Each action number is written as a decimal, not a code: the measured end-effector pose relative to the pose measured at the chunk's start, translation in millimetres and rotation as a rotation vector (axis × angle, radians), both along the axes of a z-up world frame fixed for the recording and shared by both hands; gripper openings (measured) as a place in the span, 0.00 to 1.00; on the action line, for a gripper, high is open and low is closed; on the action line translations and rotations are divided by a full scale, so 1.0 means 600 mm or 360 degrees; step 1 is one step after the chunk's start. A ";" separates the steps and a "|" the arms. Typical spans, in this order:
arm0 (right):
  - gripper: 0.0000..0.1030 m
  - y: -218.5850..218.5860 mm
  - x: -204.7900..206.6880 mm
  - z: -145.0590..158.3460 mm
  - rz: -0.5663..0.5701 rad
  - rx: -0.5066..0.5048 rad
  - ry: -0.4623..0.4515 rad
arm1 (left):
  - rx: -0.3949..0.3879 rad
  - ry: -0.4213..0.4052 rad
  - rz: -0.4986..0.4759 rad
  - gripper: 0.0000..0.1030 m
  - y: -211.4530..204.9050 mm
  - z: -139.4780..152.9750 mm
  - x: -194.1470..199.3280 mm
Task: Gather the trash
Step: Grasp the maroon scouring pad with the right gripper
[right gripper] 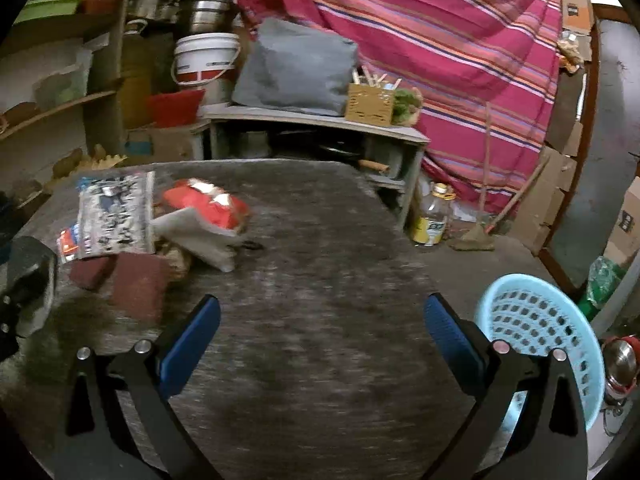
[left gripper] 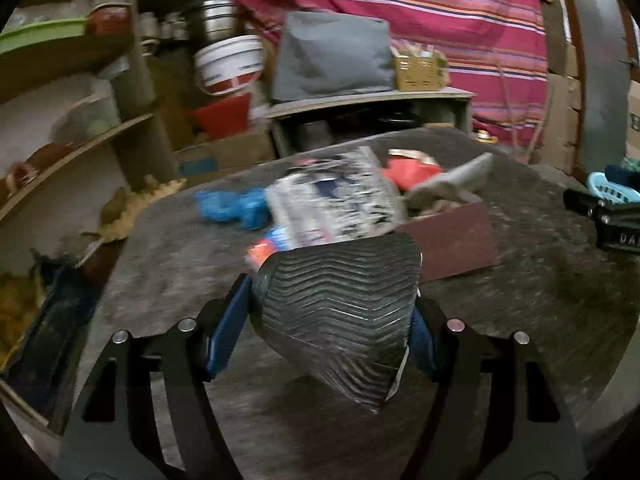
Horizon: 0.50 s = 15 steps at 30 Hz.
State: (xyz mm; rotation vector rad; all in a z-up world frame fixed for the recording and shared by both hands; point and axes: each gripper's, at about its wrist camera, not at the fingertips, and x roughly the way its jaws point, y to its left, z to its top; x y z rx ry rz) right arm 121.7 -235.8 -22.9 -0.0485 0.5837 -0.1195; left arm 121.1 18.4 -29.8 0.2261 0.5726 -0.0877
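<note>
My left gripper (left gripper: 332,308) is shut on a black ridged wrapper (left gripper: 340,300) and holds it above the grey table (left gripper: 180,264). Beyond it lies a trash pile: a black-and-white printed packet (left gripper: 336,196), blue crumpled plastic (left gripper: 232,204), a red wrapper (left gripper: 408,170), a grey wrapper (left gripper: 452,184) and a maroon sheet (left gripper: 456,236). My right gripper (right gripper: 320,332) is open and empty over bare table (right gripper: 320,360). The pile lies to its left: the printed packet (right gripper: 116,216), red wrapper (right gripper: 208,204), grey wrapper (right gripper: 200,240), maroon sheet (right gripper: 132,284). A light blue basket (right gripper: 544,340) stands at the table's right edge.
Shelves (left gripper: 80,80) with pots and a white bucket (left gripper: 228,64) stand at the left. A low cabinet with a grey cushion (right gripper: 296,68) stands behind the table before a striped cloth (right gripper: 440,40). A bottle (right gripper: 434,216) and cardboard boxes (right gripper: 560,184) sit on the floor at right.
</note>
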 end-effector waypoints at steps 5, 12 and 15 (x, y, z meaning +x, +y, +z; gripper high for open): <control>0.96 0.064 0.021 -0.018 0.0066 0.0029 0.0057 | -0.0006 -0.0035 0.0161 0.67 0.066 0.011 -0.004; 0.96 0.135 0.048 -0.028 0.0080 0.0070 0.0093 | -0.0033 -0.0058 0.0272 0.67 0.125 0.014 0.005; 0.96 0.163 0.060 -0.031 0.0053 0.0054 0.0111 | -0.0023 -0.0068 0.0292 0.67 0.136 0.009 0.008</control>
